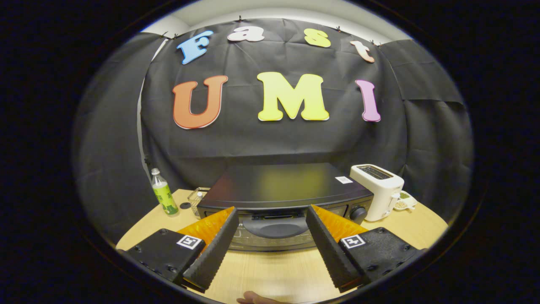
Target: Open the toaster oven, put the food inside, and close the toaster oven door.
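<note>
One black toaster oven, one white toaster, one green-labelled bottle, one clear container and one small dish are seen on the wooden tabletop. The claw is spread wide, with nothing held or touched between its ribbed fingers. The toaster oven is set in the lower centre of the frame, just ahead of the fingertips, its door shut and the door handle framed between them.
</note>
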Tool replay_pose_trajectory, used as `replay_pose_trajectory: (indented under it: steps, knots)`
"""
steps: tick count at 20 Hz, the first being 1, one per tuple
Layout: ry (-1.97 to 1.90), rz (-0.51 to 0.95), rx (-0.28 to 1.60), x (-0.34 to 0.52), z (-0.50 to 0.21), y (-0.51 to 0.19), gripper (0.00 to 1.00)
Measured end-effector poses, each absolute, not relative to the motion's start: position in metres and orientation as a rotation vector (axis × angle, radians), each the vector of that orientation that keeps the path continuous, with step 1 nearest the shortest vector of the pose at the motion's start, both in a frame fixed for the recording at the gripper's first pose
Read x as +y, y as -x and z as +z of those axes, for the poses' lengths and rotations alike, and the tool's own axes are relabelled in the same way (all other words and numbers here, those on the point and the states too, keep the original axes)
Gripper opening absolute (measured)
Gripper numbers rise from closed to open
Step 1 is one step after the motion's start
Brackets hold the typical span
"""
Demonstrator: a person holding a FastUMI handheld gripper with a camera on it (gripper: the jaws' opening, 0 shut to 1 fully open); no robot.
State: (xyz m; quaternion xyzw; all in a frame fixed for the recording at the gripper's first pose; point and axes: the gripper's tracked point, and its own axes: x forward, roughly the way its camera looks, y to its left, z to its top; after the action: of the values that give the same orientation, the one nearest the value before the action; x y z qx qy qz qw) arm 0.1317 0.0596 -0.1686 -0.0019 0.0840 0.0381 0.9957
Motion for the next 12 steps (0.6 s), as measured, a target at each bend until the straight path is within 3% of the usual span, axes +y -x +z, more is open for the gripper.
replay_pose_trajectory:
  steps: [12]
  knots:
    - [0.013, 0.094, 0.198, 0.057, -0.187, -0.180, 1.00]
